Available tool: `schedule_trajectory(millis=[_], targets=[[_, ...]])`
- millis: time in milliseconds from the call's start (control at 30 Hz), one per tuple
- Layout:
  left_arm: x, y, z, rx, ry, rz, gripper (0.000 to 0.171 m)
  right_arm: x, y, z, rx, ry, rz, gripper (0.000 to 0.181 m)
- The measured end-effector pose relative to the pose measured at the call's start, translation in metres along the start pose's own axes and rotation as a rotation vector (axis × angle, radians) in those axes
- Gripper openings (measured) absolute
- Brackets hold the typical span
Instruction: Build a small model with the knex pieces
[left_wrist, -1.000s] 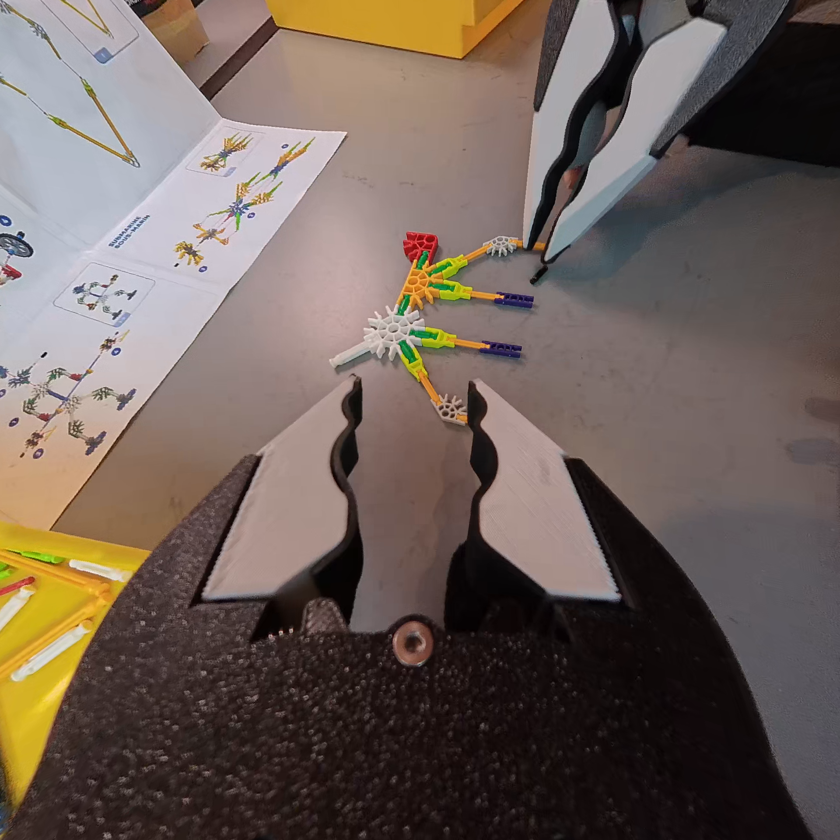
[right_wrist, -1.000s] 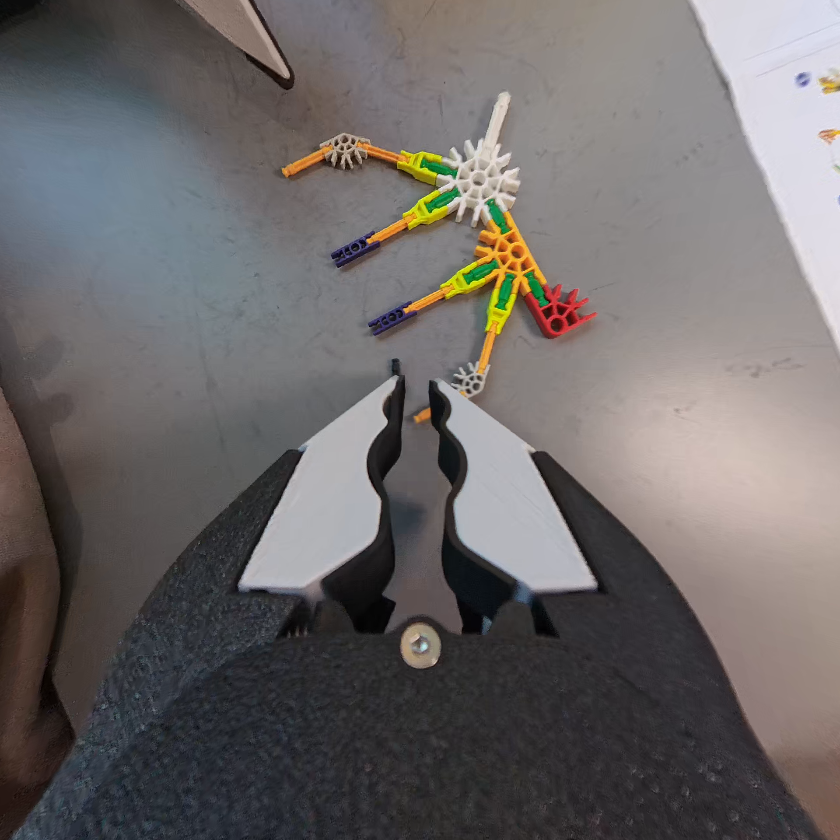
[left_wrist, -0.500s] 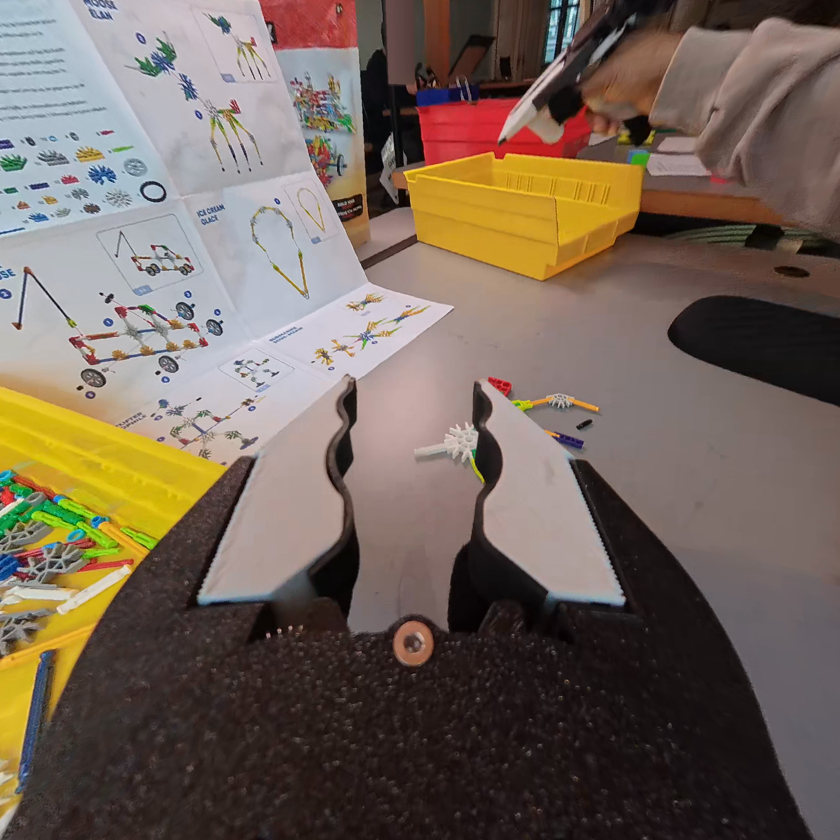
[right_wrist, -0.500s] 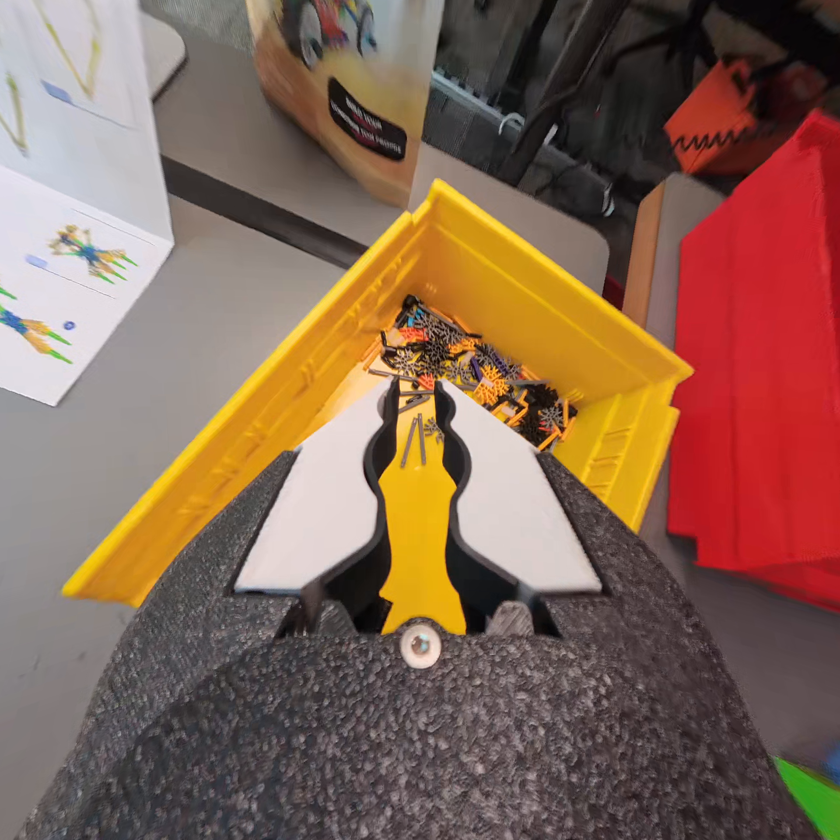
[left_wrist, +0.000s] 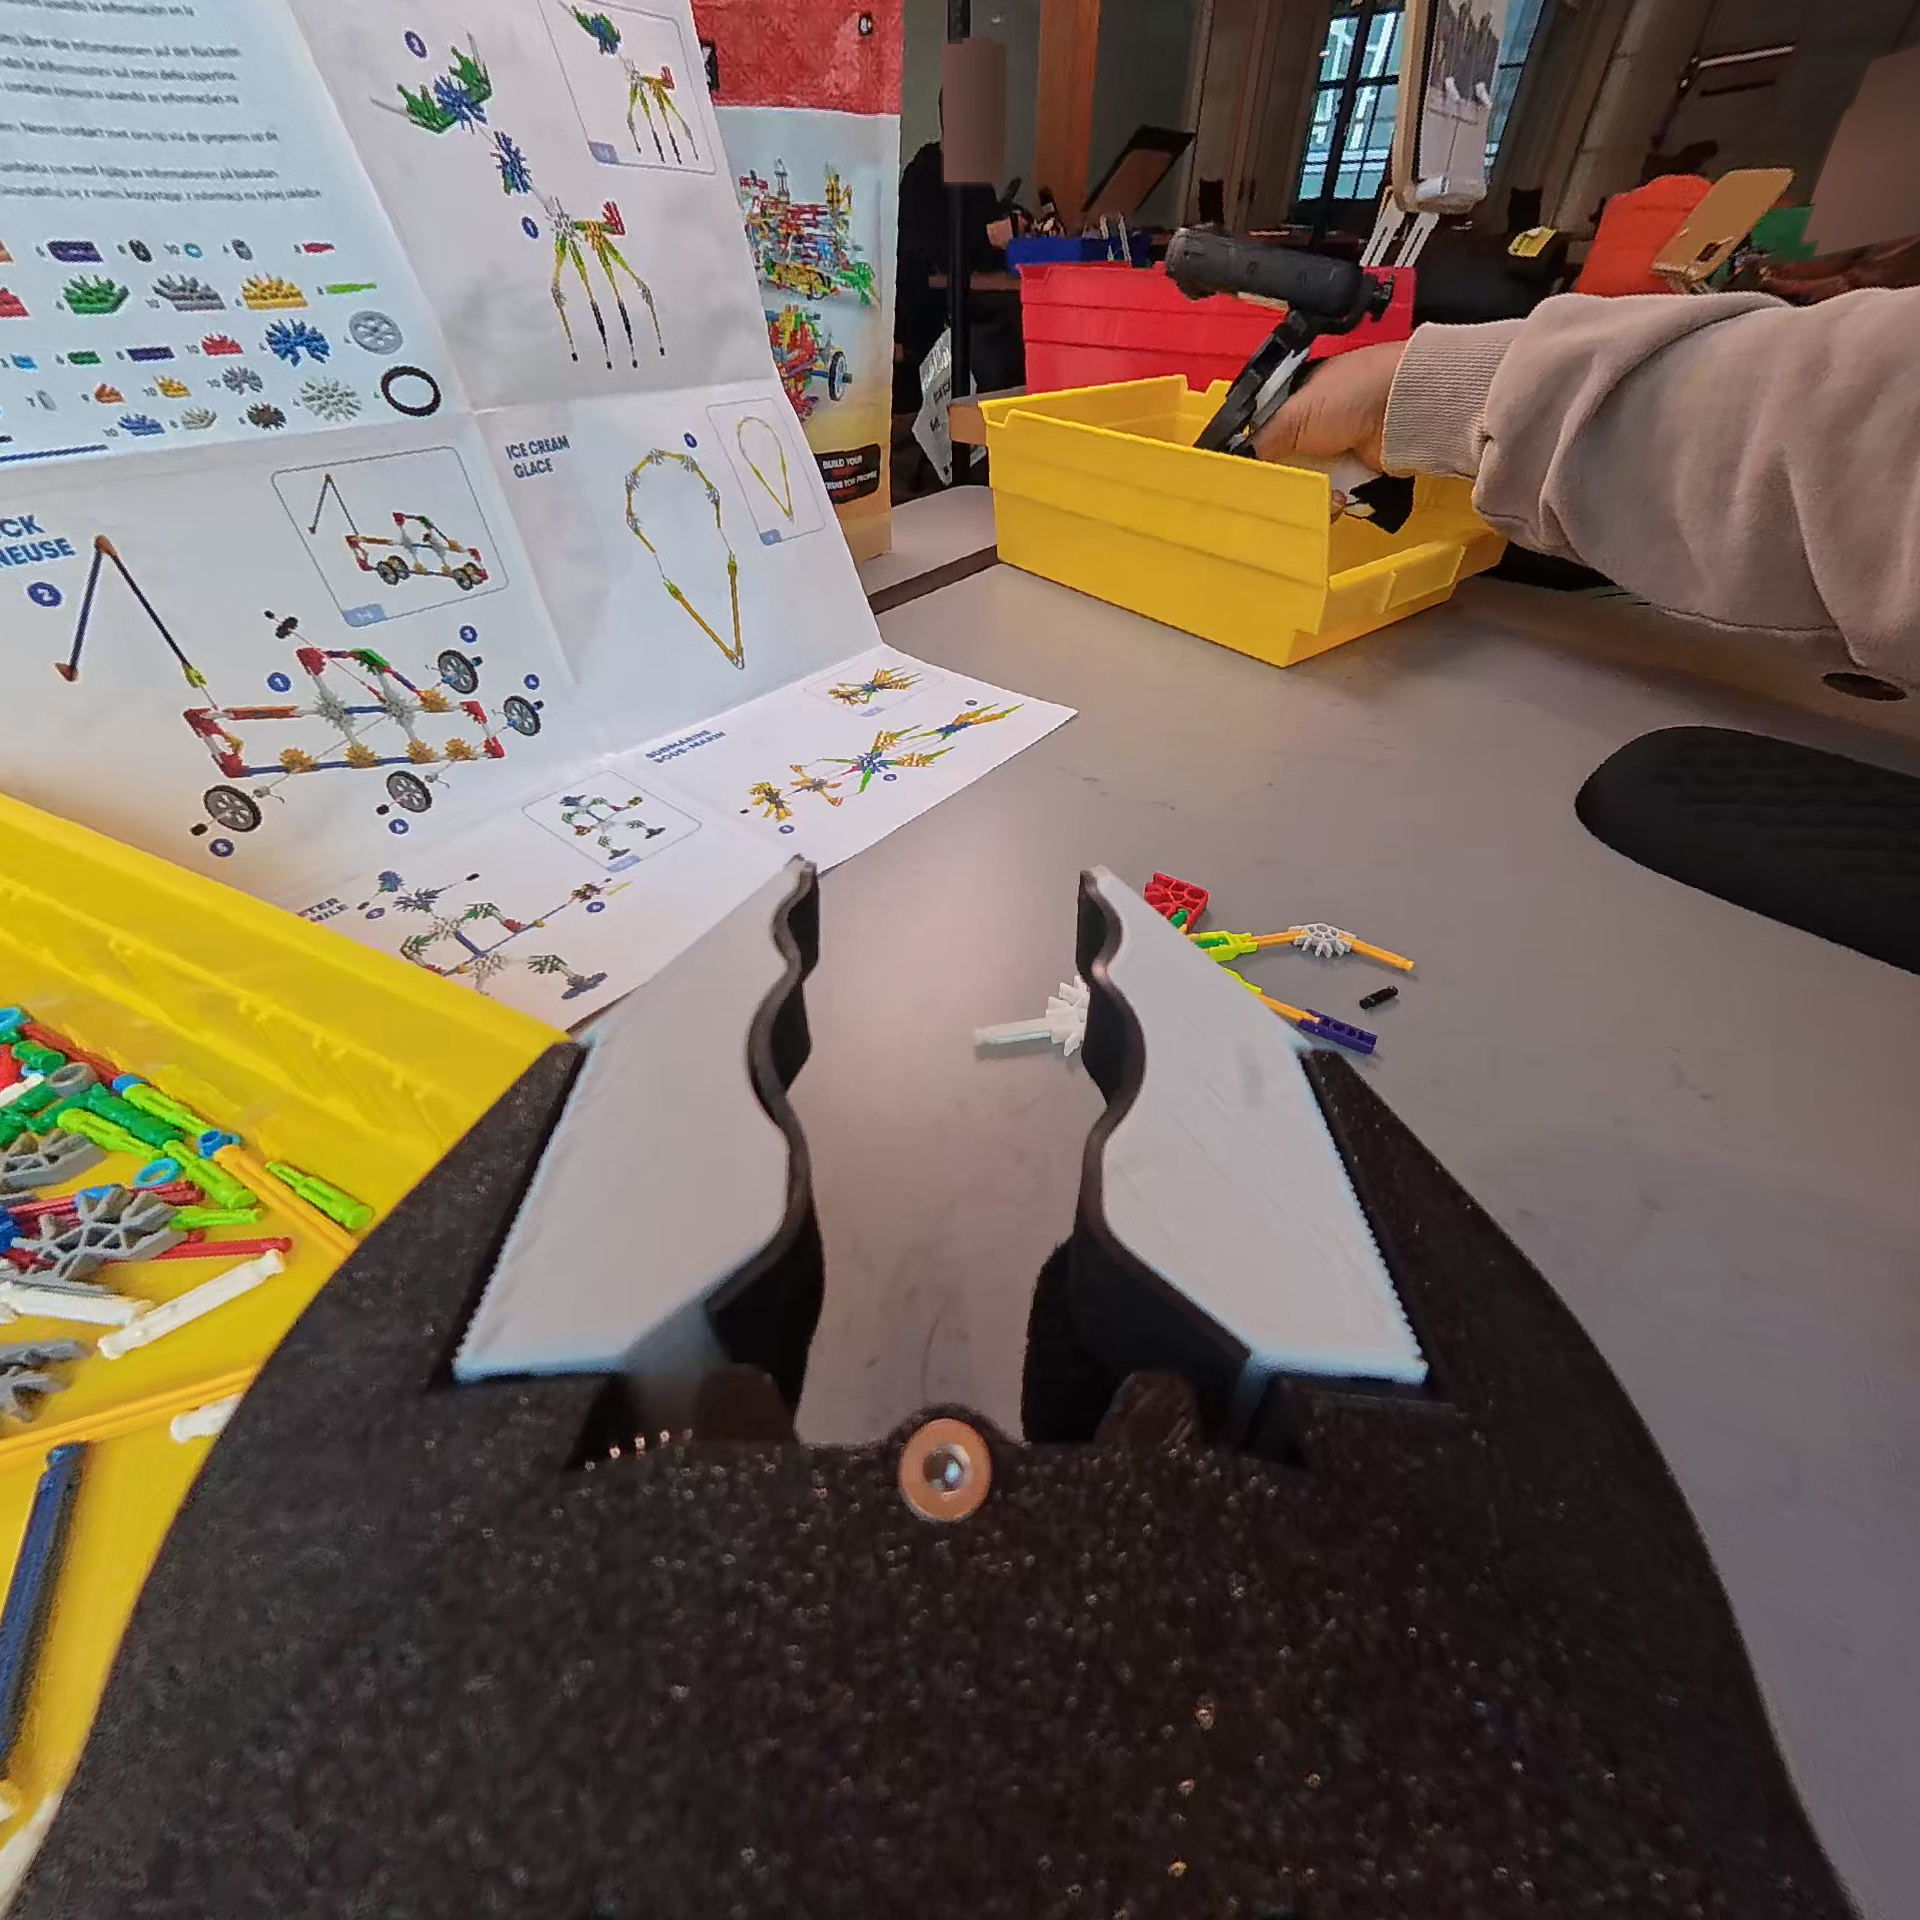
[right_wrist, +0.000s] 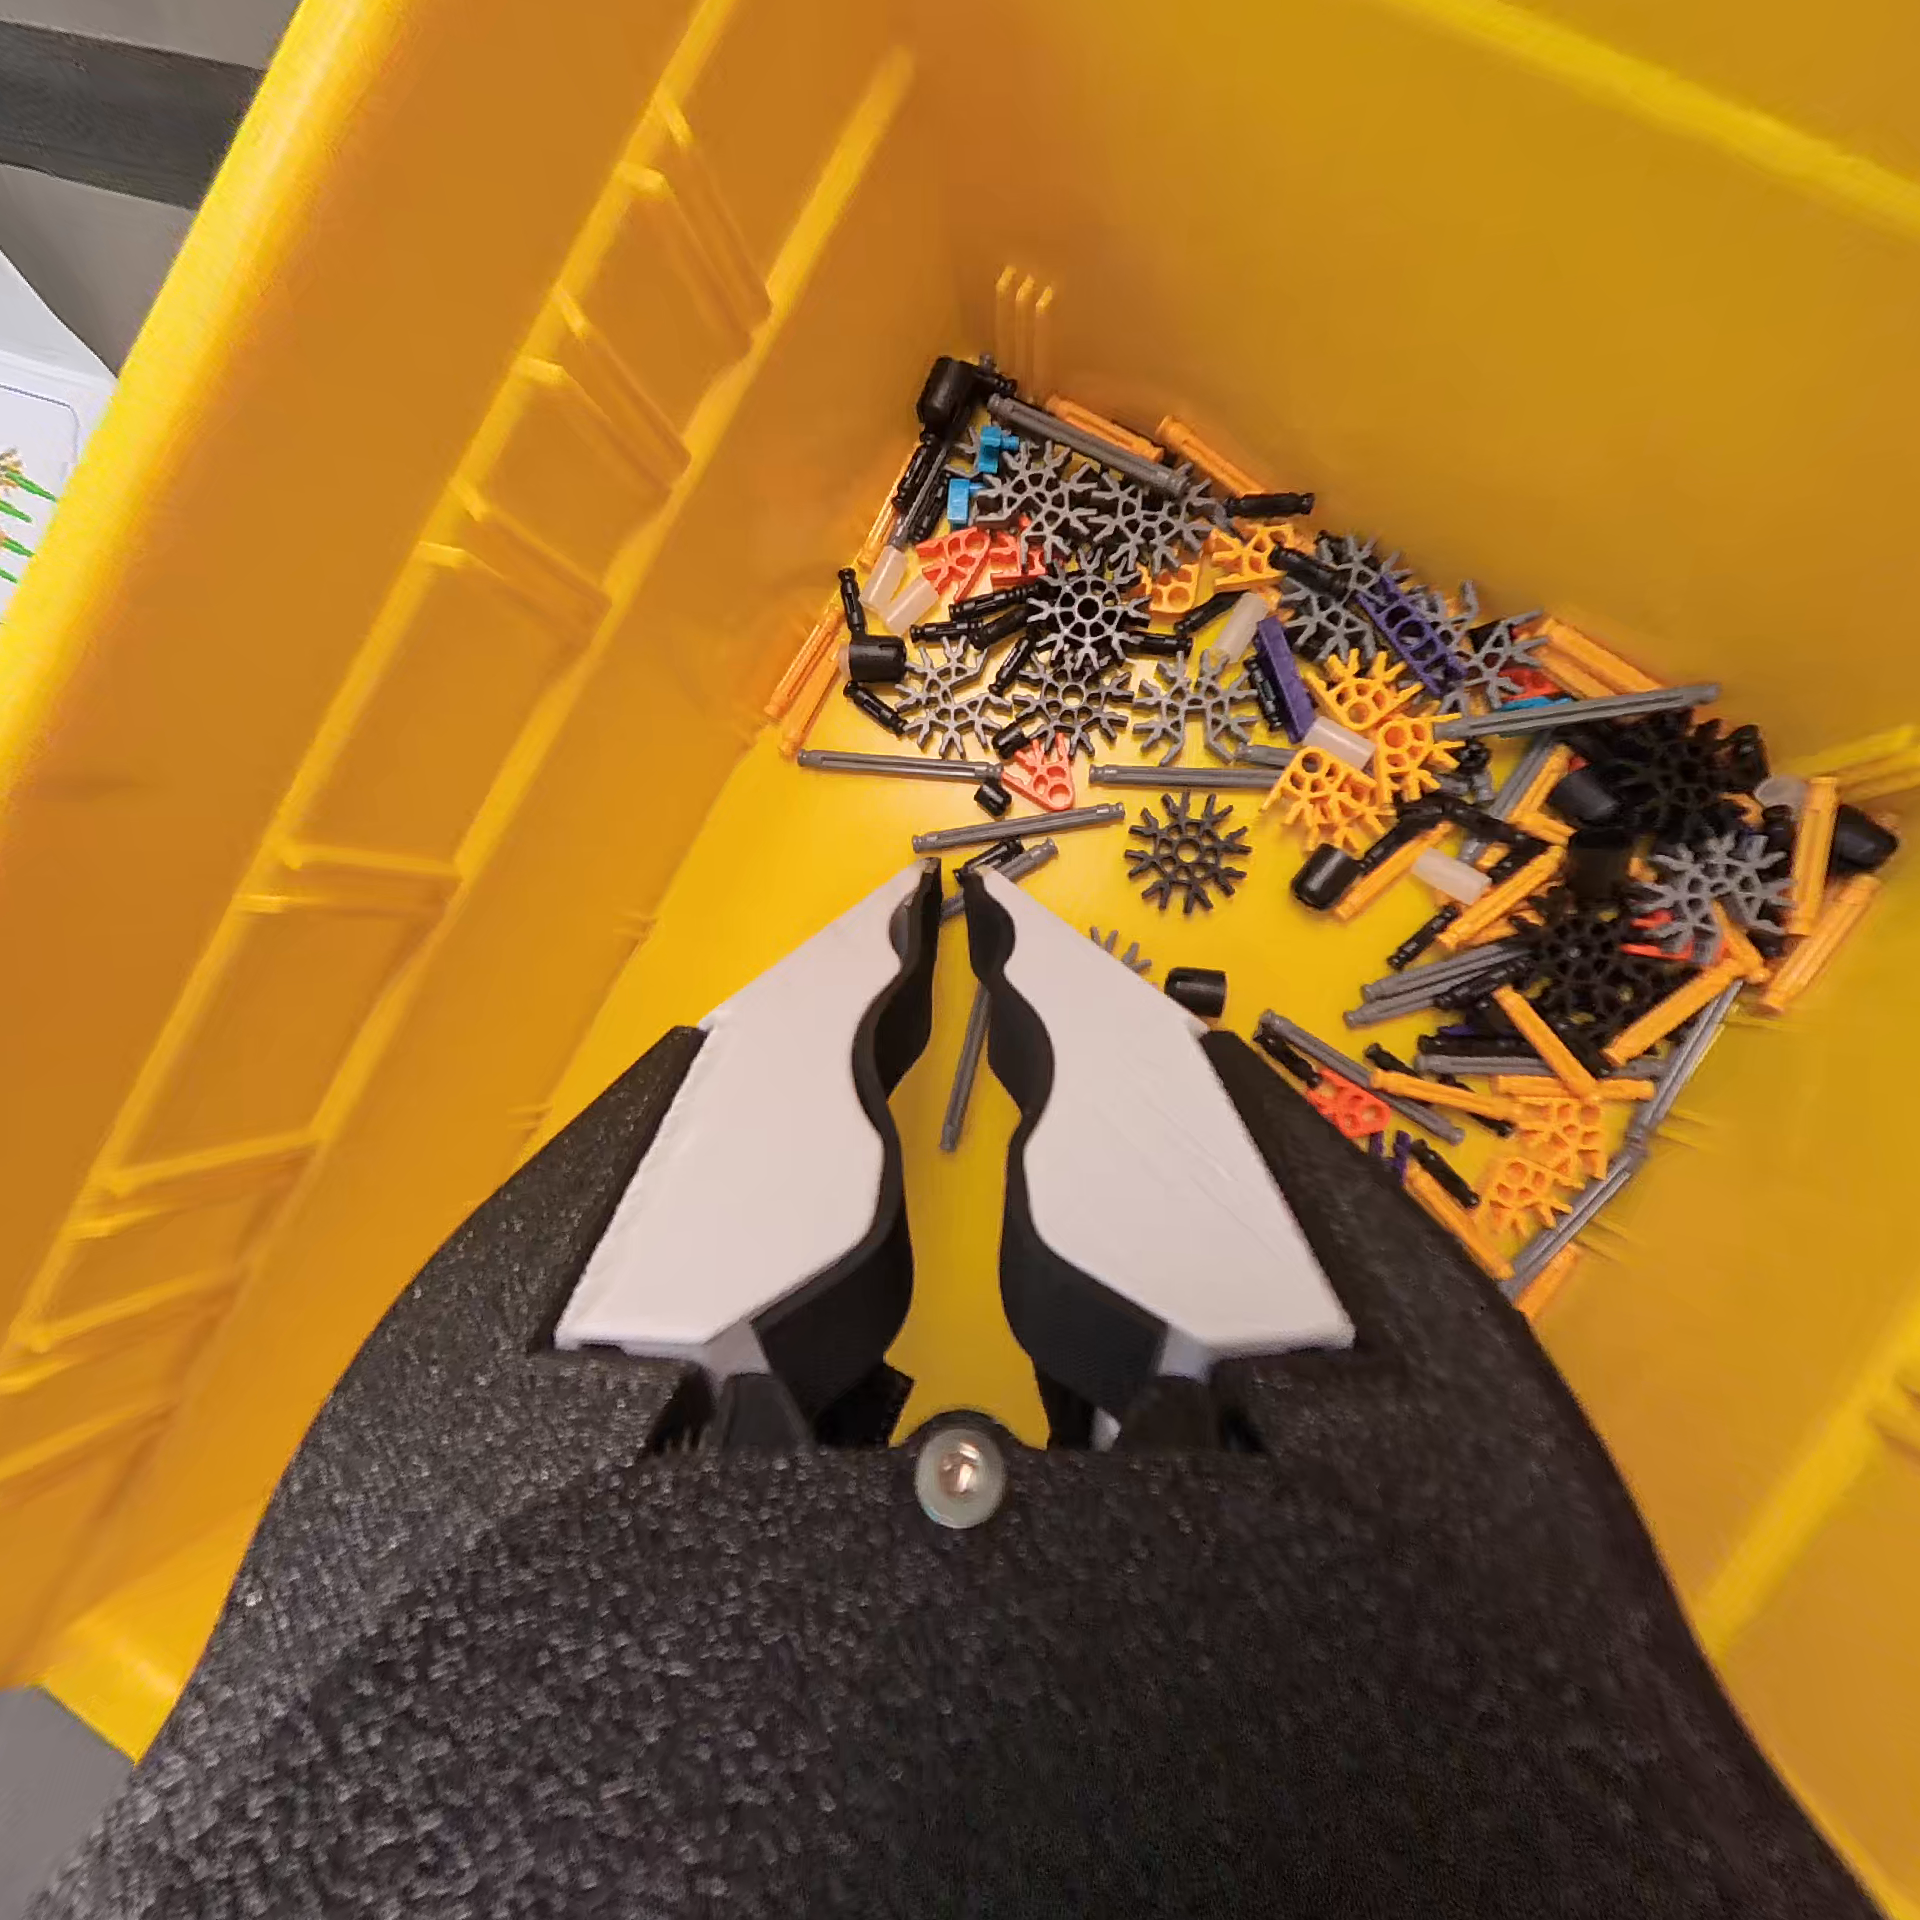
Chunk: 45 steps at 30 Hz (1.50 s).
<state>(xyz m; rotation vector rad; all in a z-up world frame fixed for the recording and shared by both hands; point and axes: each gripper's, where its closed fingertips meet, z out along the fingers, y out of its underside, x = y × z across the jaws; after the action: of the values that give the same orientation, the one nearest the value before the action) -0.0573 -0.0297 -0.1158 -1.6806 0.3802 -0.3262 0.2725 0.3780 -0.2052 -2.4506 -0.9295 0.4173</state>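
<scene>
Over on the grey table (left_wrist: 1558, 1195), the half-built toy figure (left_wrist: 1262, 951) of coloured rods and connectors lies flat, and the left gripper (left_wrist: 940, 883) hangs just in front of it, its right finger covering part of the white snowflake hub. A tiny black piece (left_wrist: 1378, 997) sits loose just beside the figure. To the left, a folded instruction sheet (left_wrist: 436, 499) stands propped up like a wall, with its bottom flap lying on the table. A yellow tray (left_wrist: 312, 1039) of loose rods sits at the near left corner. Off to the right there's a dark oval pad (left_wrist: 1766, 821), well apart from the figure. Between sheet and pad the tabletop gives decent room.

The left gripper's jaws are spread wide with nothing between them, pointing nearly level across the table.

Farther back, a sleeved arm (left_wrist: 1683, 447) reaches across from the right into the yellow bin (left_wrist: 1153, 520). Inside it, the right gripper (right_wrist: 951, 878) tilts down toward the floor, the ribbed wall (right_wrist: 416, 727) close on its left. Its tips are almost pressed together, only a thin slit left, right at a grey rod (right_wrist: 961, 1060) on the bin floor; whether it's actually pinching anything, can't tell. The heap of connectors (right_wrist: 1299, 707) is piled in the far corner, just beyond the tips.
</scene>
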Motion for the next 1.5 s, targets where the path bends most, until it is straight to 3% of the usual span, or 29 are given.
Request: schedule_trajectory(millis=[200, 333, 467, 767, 1067, 1300, 1500], targets=[[0.001, 0.004, 0.003, -0.014, 0.013, -0.006, 0.050, 0.018, 0.005, -0.006, -0.038, 0.109, -0.026, 0.004], [0.003, 0.004, 0.003, -0.017, 0.017, 0.001, 0.050, 0.008, -0.007, -0.008, 0.012, 0.094, -0.055, 0.004], [0.002, 0.003, 0.002, -0.014, 0.016, -0.001, 0.050, 0.004, 0.001, 0.000, -0.066, 0.108, -0.050, 0.004], [0.001, 0.002, 0.001, -0.009, 0.011, -0.003, 0.050, 0.008, 0.000, 0.003, -0.094, 0.106, -0.010, 0.007], [0.001, 0.008, 0.004, -0.033, 0.017, 0.000, 0.050, 0.022, -0.054, -0.006, 0.124, 0.168, -0.132, 0.010], [-0.001, 0.010, 0.004, -0.043, 0.007, 0.007, 0.050, 0.034, -0.069, 0.014, 0.136, 0.116, -0.189, 0.012], [-0.004, 0.016, 0.006, -0.062, 0.008, -0.007, 0.050, 0.039, -0.064, 0.030, 0.092, 0.107, -0.250, 0.012]])
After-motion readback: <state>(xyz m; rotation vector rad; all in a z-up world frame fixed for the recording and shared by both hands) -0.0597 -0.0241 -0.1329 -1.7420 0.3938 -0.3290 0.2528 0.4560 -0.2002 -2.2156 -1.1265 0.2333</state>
